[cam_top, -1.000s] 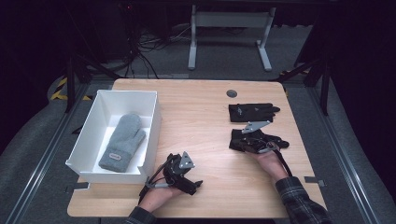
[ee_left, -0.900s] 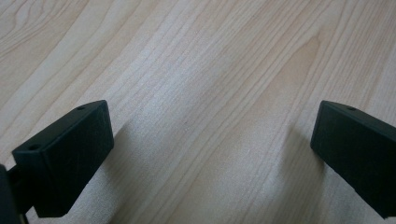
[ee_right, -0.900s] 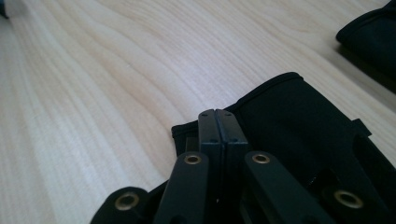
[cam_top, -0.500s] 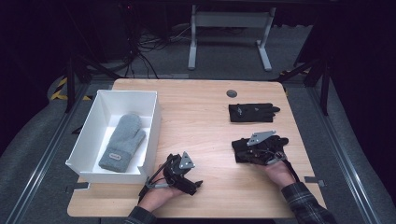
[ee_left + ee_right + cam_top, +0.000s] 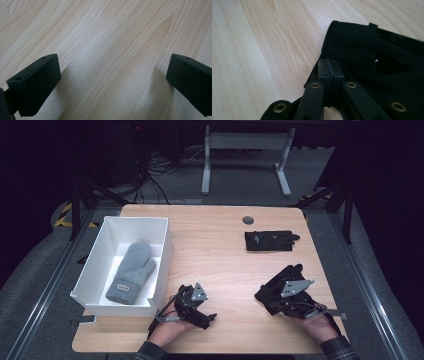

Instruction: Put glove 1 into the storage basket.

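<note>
Fingers, right: the right gripper (image 5: 329, 68) has its fingers (image 5: 323, 72) pressed together on the cuff edge of a black glove (image 5: 362, 50), at the near right of the desk (image 5: 220, 240).
Fingers, left: the left gripper (image 5: 112, 82) stands wide over bare wood, holding nothing.
Handling: the held glove looks light, soft and floppy, so it will likely sag and drag; the hemmed cuff is the firmest place to pinch.
Black gloves: two, the second black glove (image 5: 270, 240) lying flat farther back.
Grey mitten (image 5: 131, 272): one, inside the white box (image 5: 161, 227).
Boxes: one.
</note>
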A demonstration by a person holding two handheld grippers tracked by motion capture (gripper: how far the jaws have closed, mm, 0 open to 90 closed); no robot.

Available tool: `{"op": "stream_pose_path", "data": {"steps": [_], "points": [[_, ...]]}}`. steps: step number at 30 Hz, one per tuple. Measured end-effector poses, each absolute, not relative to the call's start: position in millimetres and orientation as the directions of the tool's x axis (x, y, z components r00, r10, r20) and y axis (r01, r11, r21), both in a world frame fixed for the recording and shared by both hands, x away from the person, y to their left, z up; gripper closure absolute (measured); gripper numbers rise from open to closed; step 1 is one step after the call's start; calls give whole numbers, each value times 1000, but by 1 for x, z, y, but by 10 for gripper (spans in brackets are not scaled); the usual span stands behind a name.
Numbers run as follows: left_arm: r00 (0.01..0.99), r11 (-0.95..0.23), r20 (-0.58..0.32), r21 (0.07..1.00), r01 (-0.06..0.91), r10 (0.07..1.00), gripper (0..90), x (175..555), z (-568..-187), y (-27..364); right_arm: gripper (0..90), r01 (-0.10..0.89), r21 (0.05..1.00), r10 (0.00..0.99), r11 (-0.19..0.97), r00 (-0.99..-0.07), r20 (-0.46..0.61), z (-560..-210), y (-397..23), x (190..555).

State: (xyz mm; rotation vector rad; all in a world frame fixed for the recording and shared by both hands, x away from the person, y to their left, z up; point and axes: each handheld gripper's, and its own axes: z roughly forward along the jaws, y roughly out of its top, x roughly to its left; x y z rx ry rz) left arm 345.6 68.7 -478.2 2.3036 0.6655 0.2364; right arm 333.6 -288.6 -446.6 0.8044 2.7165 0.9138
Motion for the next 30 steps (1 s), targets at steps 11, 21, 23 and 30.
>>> {"op": "stream_pose_path", "data": {"steps": [11, 21, 23, 30], "points": [[850, -613, -19, 684, 395, 526, 0, 346, -478, 71, 900, 477, 580, 581, 661, -814, 7, -444, -329, 303], [844, -607, -19, 685, 402, 536, 0, 345, -478, 71, 791, 466, 654, 609, 596, -793, 10, -429, -330, 315], [843, -607, -21, 684, 405, 538, 0, 345, -478, 71, 772, 462, 670, 612, 581, -791, 14, -426, -326, 325], [841, -606, -20, 684, 406, 540, 1, 345, -478, 71, 684, 464, 696, 627, 548, -779, 26, -420, -310, 360]]}}
